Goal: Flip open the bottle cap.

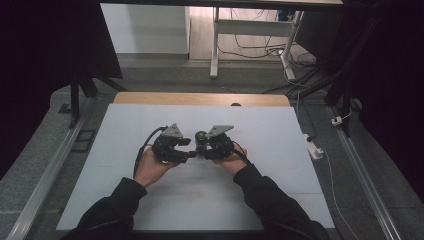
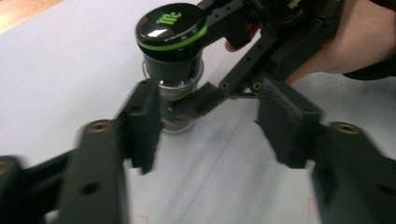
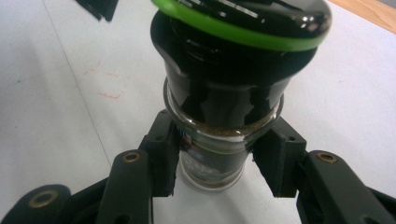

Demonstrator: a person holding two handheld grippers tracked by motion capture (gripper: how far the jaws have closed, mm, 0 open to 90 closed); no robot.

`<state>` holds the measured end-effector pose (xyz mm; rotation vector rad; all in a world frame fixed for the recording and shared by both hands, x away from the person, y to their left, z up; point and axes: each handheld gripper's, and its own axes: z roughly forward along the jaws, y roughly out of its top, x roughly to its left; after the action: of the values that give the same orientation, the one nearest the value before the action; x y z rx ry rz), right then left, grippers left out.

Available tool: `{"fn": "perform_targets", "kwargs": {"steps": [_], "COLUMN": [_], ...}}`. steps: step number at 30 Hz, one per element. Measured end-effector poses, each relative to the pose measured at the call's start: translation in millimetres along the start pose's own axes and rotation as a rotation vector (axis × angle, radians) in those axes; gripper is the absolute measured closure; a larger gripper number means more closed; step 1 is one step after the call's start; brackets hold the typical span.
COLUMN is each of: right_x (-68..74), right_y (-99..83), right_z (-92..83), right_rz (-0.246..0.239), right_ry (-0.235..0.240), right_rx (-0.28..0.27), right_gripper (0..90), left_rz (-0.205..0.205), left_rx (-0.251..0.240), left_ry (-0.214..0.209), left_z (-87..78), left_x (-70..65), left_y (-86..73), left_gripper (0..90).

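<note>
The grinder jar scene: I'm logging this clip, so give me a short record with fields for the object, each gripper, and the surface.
object: glass grinder jar with black cap and a green ring
contents: brownish granules at the neck
right gripper: shut on the jar's glass body
left gripper: open, one jaw by the jar, the other apart
hands: right hand, left hand
surface: white table, faint red marks in the right gripper view

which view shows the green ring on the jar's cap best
The left gripper view: the whole cap shows, its green ring unbroken around the rim. The right gripper view crops the cap at the top. In the high view the jar is tiny between the claws.
</note>
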<state>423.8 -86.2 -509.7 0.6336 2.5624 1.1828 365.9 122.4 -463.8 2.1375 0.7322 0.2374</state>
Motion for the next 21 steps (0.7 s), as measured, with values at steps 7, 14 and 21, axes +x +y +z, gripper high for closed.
{"fn": "perform_targets", "kwargs": {"steps": [7,14,21], "right_x": [0.4,0.6,0.7], "right_y": [0.2,0.3,0.3], "right_z": [0.0,-0.1,-0.1], "right_rz": [0.004,0.007,0.007], "right_ry": [0.0,0.0,-0.001], "right_rx": [0.0,0.002,0.002], "right_gripper": [53.7,53.7,53.7], "left_rz": [0.009,-0.012,-0.012], "left_rx": [-0.006,-0.005,-0.001], "left_ry": [0.003,-0.002,0.005], "left_z": [5.8,11.8,16.8], "left_x": [0.8,3.2,1.2], "left_y": [7.4,9.5,14.0], "left_gripper": [78.9,88.8,88.8]}}
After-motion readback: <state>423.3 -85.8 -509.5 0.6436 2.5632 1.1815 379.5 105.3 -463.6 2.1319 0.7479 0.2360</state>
